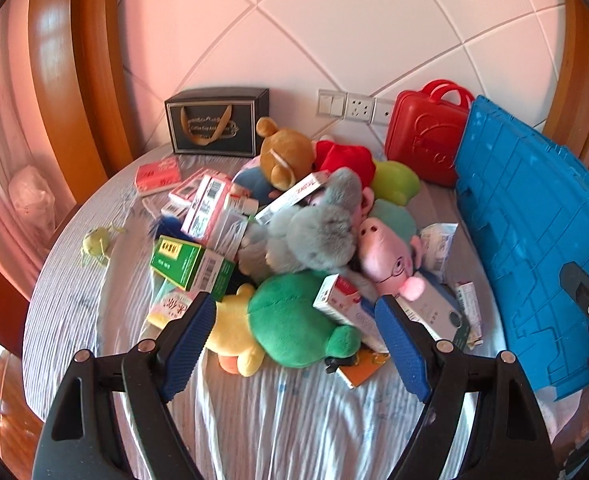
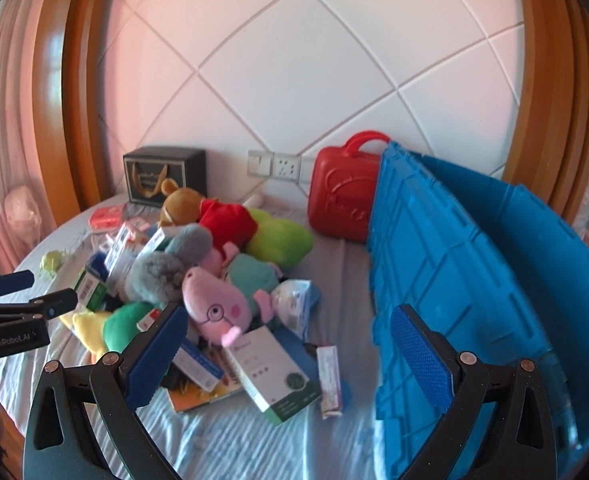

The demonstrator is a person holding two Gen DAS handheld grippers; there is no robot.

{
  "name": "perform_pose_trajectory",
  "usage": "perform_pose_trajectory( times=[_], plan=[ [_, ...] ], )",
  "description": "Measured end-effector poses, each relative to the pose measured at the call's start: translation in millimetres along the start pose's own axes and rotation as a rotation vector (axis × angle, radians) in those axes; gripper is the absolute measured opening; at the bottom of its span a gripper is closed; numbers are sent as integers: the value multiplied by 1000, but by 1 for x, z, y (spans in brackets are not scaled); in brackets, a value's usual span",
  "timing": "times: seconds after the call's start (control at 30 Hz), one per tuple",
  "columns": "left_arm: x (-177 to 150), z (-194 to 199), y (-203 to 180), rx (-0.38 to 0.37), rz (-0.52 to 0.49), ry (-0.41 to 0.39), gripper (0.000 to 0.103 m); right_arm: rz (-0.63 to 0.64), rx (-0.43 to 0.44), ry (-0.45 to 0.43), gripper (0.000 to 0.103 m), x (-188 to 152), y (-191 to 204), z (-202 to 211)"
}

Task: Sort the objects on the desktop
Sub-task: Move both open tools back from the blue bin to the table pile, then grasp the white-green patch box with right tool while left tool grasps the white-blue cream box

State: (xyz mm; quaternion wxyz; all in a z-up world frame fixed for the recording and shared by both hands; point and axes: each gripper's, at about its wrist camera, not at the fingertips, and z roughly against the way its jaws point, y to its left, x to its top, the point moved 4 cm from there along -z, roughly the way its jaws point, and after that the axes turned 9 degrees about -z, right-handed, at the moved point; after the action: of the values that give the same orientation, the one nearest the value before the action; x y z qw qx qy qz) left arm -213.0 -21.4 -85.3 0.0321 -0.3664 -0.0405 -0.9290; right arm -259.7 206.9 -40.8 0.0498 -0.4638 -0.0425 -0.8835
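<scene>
A pile of plush toys and medicine boxes lies on the round cloth-covered table (image 1: 278,420). A green and yellow plush (image 1: 290,320) lies nearest my left gripper (image 1: 294,316), which is open and empty just in front of it. A pink pig plush (image 1: 390,260) (image 2: 218,312), a grey plush (image 1: 318,236) and a green box (image 1: 190,264) lie in the pile. My right gripper (image 2: 290,344) is open and empty, above a white and green box (image 2: 270,376), with its right finger by the blue crate (image 2: 474,280). The left gripper also shows at the left edge of the right wrist view (image 2: 34,292).
The blue crate (image 1: 534,240) stands at the table's right side. A red plastic case (image 1: 426,136) and a black gift box (image 1: 214,124) stand at the back by the wall. A small yellow-green toy (image 1: 96,240) lies alone at the left. Wooden frames flank the wall.
</scene>
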Motion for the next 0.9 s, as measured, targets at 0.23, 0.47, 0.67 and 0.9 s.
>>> perform_pose_trajectory(
  times=[0.23, 0.47, 0.67, 0.9],
  plan=[
    [-18, -31, -5, -8, -15, 80, 82, 8, -8, 99, 103, -26, -1, -31],
    [-33, -64, -19, -27, -30, 155, 82, 8, -16, 204, 103, -55, -8, -66],
    [-46, -95, -43, -91, -28, 218, 82, 16, -32, 285, 103, -76, -16, -100],
    [-50, -117, -86, -161, 4, 250, 82, 45, -26, 379, 103, -104, -25, -135]
  ],
)
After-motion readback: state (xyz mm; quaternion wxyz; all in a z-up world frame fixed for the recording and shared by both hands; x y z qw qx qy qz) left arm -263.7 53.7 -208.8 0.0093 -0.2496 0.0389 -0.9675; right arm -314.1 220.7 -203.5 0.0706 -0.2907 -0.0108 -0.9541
